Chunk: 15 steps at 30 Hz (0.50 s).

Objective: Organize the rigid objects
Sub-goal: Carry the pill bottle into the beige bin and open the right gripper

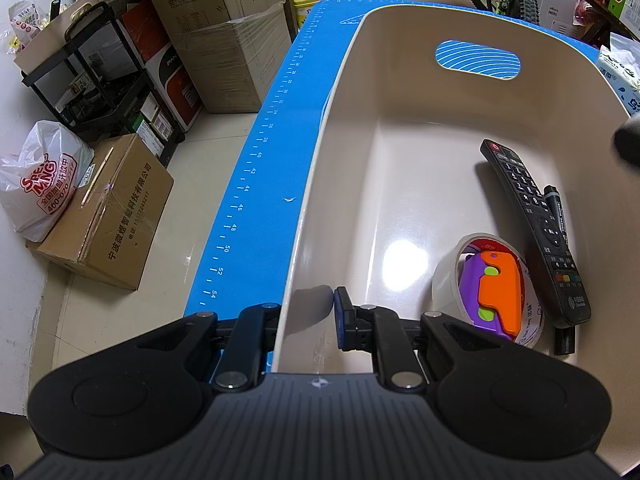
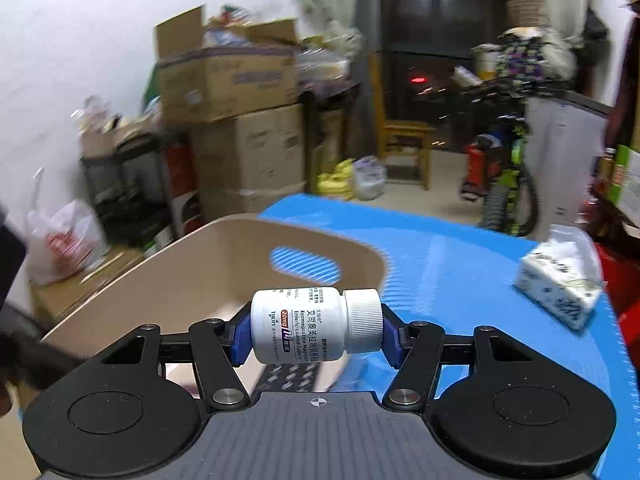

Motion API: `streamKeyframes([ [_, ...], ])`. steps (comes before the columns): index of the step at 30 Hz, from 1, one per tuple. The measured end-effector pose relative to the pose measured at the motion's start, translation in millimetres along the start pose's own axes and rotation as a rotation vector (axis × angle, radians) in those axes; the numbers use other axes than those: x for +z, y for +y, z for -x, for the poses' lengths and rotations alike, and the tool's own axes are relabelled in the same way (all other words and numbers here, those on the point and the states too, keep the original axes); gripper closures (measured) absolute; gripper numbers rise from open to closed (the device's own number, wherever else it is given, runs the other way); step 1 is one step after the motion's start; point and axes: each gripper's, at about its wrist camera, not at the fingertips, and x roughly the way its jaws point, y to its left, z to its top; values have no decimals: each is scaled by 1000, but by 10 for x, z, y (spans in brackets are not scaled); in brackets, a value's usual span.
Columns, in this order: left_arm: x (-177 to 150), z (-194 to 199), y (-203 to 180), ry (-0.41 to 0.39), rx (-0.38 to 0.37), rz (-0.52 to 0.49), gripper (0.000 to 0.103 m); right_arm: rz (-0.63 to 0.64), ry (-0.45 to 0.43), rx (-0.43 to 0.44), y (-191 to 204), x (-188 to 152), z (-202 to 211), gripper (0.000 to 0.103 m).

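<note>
Left wrist view: my left tongs (image 1: 306, 316) pinch the near wall of the beige bin (image 1: 320, 168).
Done: inside at right I see a remote control (image 1: 536, 232), a black marker (image 1: 558, 216) and a tape roll (image 1: 488, 288) ringing an orange-purple toy (image 1: 496, 292).
Right wrist view: my right tongs (image 2: 316, 326) clamp a white medicine bottle (image 2: 316, 324) endwise above the bin's near right.
Label: "20mg", "Esomeprazole Magnesium".
Left: dropping it in, I judge.

Cardboard boxes (image 1: 224, 40) are standing stacked beside a black shelf rack (image 1: 100, 80), with a white plastic bag (image 1: 40, 176) leaning on a low carton (image 1: 108, 212). A tissue pack (image 2: 560, 284) is lying on the blue mat (image 1: 272, 160); a bicycle (image 2: 508, 184) is standing near a wooden chair (image 2: 404, 140)
</note>
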Motion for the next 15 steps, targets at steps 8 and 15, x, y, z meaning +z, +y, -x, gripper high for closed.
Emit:
streamKeyframes([
  [8, 0, -1, 1, 0, 0, 0, 85, 87, 112, 79, 290, -114, -119, 39],
  [15, -1, -1, 1, 0, 0, 0, 85, 129, 121, 88, 379, -138, -138, 38],
])
